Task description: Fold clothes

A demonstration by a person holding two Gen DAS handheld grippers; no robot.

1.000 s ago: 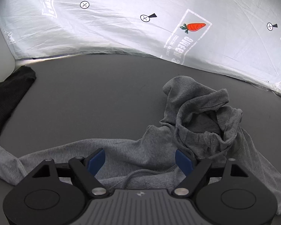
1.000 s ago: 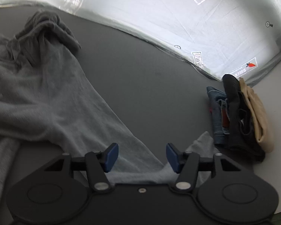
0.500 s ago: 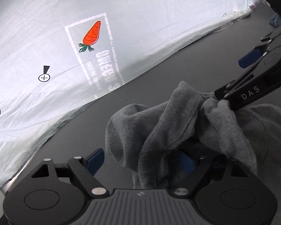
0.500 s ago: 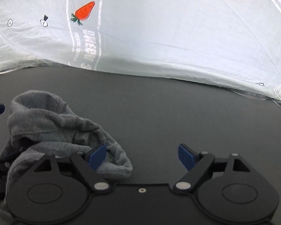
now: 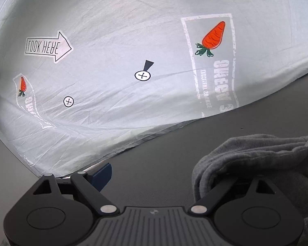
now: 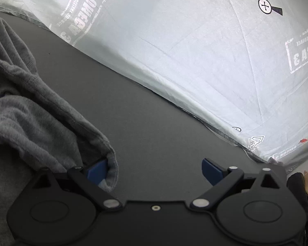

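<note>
Hoodie (image 5: pixel 266 157) bunched on the dark surface (image 5: pixel 164 153), both claws spread.

Left claw (image 5: pixel 170 176) hangs wide apart: one blue pad (image 5: pixel 101 174) shows bare, the other side is buried under gray folds lying to its right. Right claw (image 6: pixel 155 169) is likewise spread, its left pad (image 6: pixel 97 171) touching the hoodie's (image 6: pixel 30 110) hem, its right pad (image 6: pixel 211 171) over bare surface (image 6: pixel 154 123). A pale printed sheet (image 5: pixel 133 30) with carrot logos hangs behind. Folded clothes (image 6: pixel 301 188) sit at the right edge.

The left gripper (image 5: pixel 168 176) is held low over the dark tabletop (image 5: pixel 154 164), its jaws spread wide, one fingertip hidden. The right gripper (image 6: pixel 155 169) is likewise held low above that tabletop, jaws parted.
</note>
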